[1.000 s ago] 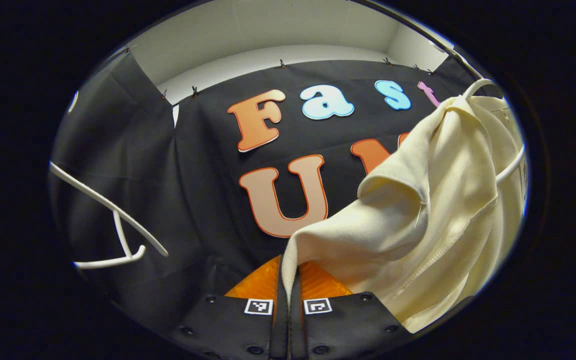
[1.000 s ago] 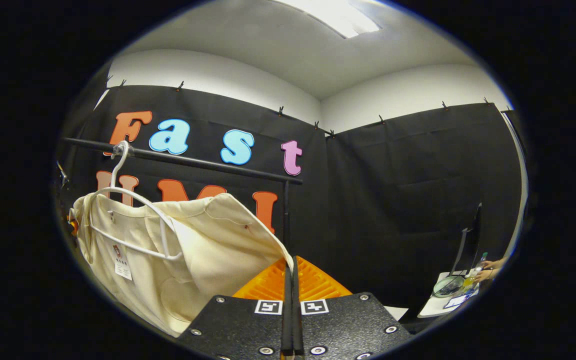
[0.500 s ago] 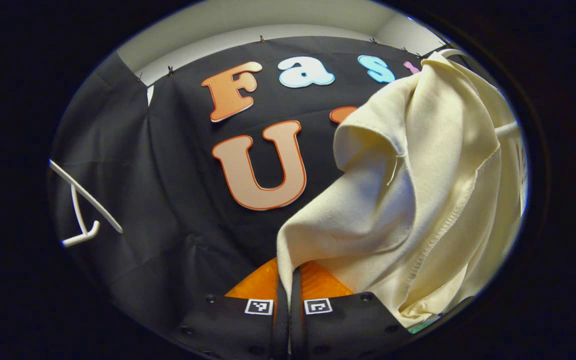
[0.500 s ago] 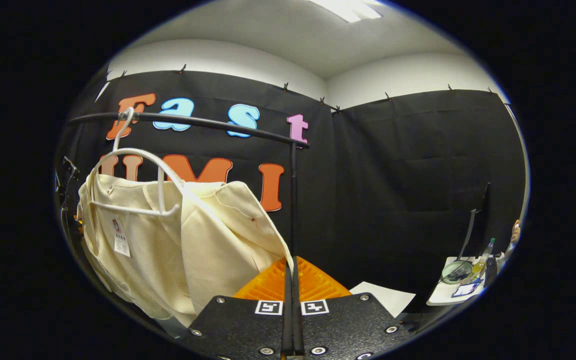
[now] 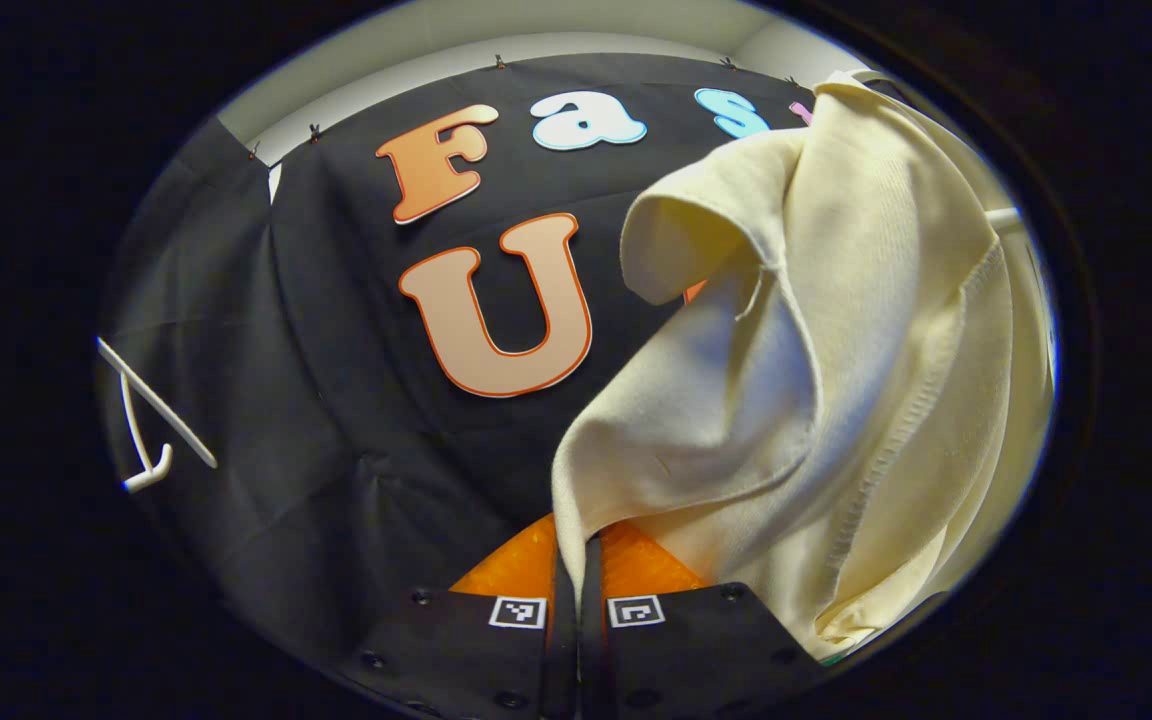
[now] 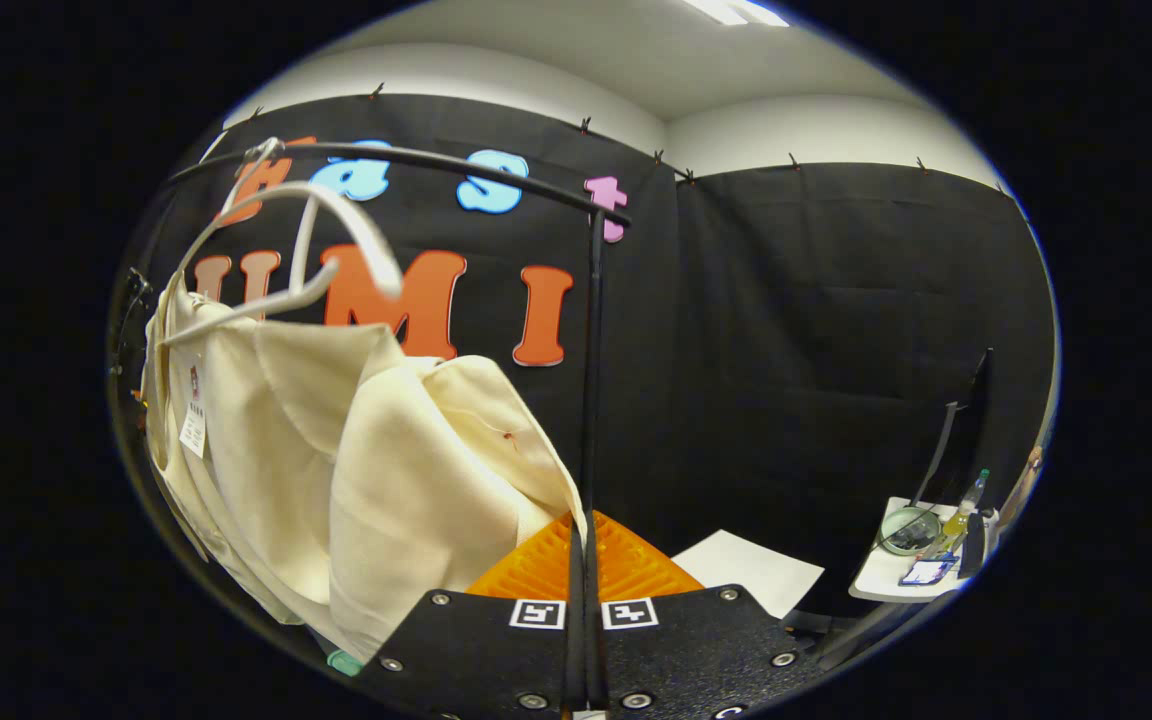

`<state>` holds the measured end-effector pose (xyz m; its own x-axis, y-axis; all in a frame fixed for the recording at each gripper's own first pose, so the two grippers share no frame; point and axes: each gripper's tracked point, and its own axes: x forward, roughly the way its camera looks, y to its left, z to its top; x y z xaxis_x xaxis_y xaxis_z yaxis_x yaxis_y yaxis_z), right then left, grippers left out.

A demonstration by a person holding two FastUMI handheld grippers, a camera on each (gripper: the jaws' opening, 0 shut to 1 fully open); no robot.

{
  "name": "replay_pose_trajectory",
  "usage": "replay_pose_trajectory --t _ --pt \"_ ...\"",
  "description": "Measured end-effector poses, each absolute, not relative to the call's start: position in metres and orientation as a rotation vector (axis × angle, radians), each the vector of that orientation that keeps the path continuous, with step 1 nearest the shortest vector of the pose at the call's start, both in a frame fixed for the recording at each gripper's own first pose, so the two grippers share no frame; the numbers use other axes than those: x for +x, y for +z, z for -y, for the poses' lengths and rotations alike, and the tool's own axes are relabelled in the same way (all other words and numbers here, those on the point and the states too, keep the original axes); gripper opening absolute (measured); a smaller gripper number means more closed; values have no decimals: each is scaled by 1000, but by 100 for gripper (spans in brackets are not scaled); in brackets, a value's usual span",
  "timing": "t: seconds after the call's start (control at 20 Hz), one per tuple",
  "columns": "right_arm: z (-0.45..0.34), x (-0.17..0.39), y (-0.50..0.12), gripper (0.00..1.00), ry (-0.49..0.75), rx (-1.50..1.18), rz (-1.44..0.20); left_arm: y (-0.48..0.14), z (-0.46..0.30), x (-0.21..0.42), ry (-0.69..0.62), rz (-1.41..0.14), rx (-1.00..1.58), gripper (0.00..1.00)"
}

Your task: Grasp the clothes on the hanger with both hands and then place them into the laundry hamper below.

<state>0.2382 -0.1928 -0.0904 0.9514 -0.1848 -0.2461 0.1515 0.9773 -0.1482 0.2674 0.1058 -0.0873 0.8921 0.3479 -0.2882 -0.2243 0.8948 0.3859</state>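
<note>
**Spotter:** Both jaws are pressed together on cloth. In the left gripper view, your left gripper pinches an edge of the cream shirt; the fabric rises from the fingertips and piles up to the right, near the camera. A spare white hanger hangs far left against the black cloth wall.

**Operator:** And my other hand?

**Spotter:** In the right gripper view, your right gripper is closed on another edge of that shirt, which drapes down and to the left from the tips. The shirt's white hanger sits above the garment on the black rail, and its near arm looks bare. At the left edge the collar lies close to the hanger; I cannot tell whether it is caught there. The hamper is below you; a small teal bit shows at the bottom of the shirt in both views, but I cannot tell what it is.

**Operator:** What could go wrong?

**Spotter:** If the collar hangs on that far arm, pulling down could drag the hanger off the rail. Each pinch holds only a thin edge, so a tug could slip it free. The rail's upright stands just beyond your right fingers; swing wide and you may knock it.
</note>
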Motion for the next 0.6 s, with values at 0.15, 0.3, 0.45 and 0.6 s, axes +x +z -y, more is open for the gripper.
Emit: replay_pose_trajectory --t 0.15,0.3,0.45,0.6 --pt "176 224 -107 0 -141 -51 -254 -95 -112 256 329 -336 341 8" --pt "170 203 -94 0 -145 -63 -199 -95 -121 242 347 -311 322 8" --pt "161 182 -81 0 -118 -77 -179 -94 -137 229 368 -321 332 8" --pt "143 165 -77 0 -77 -78 -175 -122 -145 218 361 -367 304 8"
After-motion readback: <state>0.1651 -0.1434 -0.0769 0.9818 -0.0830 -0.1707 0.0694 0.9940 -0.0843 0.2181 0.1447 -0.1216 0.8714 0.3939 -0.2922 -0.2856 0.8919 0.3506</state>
